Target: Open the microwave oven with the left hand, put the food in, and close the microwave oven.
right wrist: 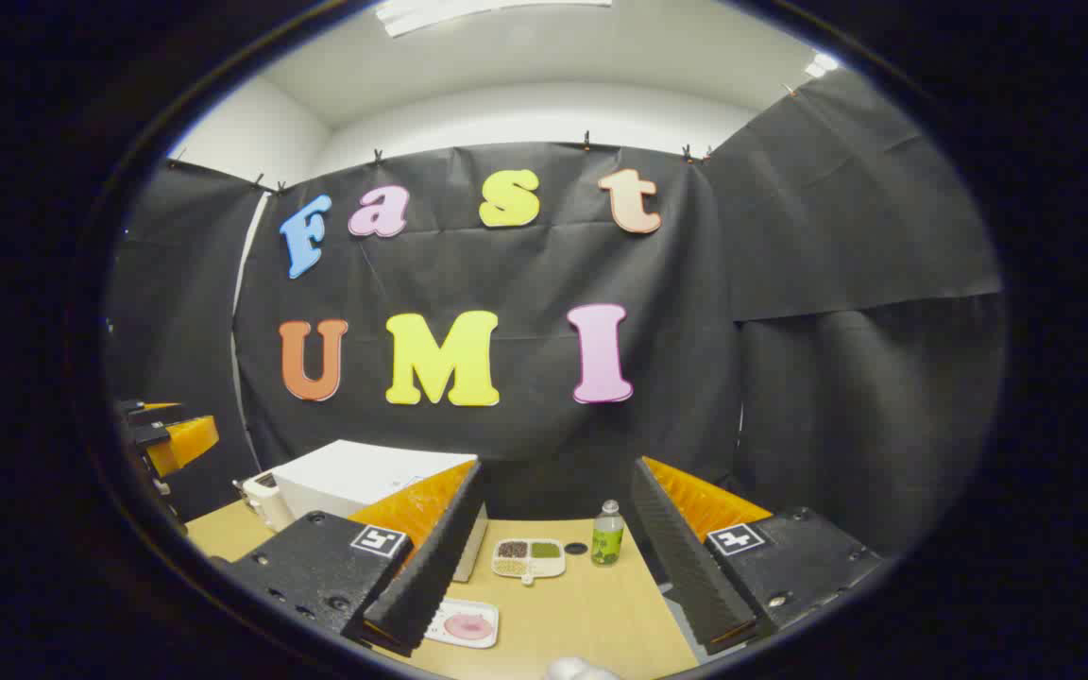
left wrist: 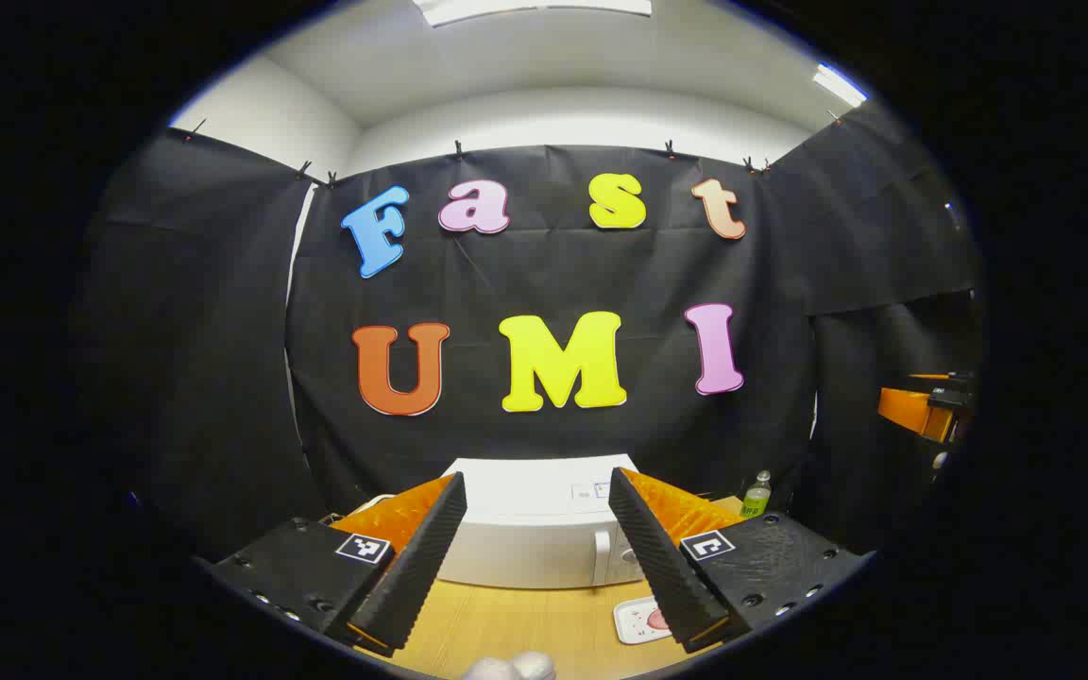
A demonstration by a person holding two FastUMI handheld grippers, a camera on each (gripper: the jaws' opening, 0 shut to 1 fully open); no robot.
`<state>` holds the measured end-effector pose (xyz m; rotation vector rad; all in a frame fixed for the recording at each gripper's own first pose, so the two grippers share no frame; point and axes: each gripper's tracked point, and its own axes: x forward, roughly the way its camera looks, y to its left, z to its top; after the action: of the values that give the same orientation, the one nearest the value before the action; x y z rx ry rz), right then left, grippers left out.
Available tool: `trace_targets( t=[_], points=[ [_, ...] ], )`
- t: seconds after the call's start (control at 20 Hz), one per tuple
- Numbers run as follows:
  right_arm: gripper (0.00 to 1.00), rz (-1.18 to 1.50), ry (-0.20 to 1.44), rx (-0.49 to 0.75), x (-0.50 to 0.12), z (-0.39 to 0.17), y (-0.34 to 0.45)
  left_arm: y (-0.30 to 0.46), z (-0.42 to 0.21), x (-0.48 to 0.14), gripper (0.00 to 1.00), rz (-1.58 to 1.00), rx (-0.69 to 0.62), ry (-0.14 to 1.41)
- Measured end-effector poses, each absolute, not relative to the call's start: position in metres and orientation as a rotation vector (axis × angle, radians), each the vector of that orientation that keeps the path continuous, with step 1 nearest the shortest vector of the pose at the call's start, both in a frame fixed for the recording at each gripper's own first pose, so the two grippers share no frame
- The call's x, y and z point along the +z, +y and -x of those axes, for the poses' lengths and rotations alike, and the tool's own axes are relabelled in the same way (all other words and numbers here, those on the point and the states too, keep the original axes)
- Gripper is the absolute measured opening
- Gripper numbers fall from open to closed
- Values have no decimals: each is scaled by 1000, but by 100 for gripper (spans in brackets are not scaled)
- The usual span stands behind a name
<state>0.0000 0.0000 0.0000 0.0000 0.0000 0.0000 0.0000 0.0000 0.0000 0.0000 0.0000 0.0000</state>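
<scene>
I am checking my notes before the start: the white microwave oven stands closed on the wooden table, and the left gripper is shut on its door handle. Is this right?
Not quite. The white microwave oven stands closed on the wooden table, but the left gripper is open and short of its door handle, holding nothing. The left gripper view shows this.

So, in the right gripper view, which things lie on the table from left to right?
Microwave oven → plate with the pink food → divided tray of grains → small dark lid → green bottle.
</scene>
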Motion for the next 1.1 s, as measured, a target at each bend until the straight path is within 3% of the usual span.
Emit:
trace_targets(
  t=[0.05,0.65,0.7,0.9,0.95,1.1],
  points=[
    [92,1,3,-6,-1,0,-1,-1,-2,-2,96,1,-4,3],
    [92,23,-9,-18,3,0,1,0,-17,-16,96,-17,-9,-1],
    [100,20,-9,-17,2,-1,1,-1,-20,-22,96,-17,-12,-3],
    [100,21,-3,-19,2,0,-3,-15,-36,-55,95,1,-36,-5],
    [92,26,-2,-21,3,0,-5,-19,-42,-65,95,0,-42,-4],
    [92,46,0,-38,8,0,-12,-40,-61,-98,96,2,-76,-1]
  ],
)
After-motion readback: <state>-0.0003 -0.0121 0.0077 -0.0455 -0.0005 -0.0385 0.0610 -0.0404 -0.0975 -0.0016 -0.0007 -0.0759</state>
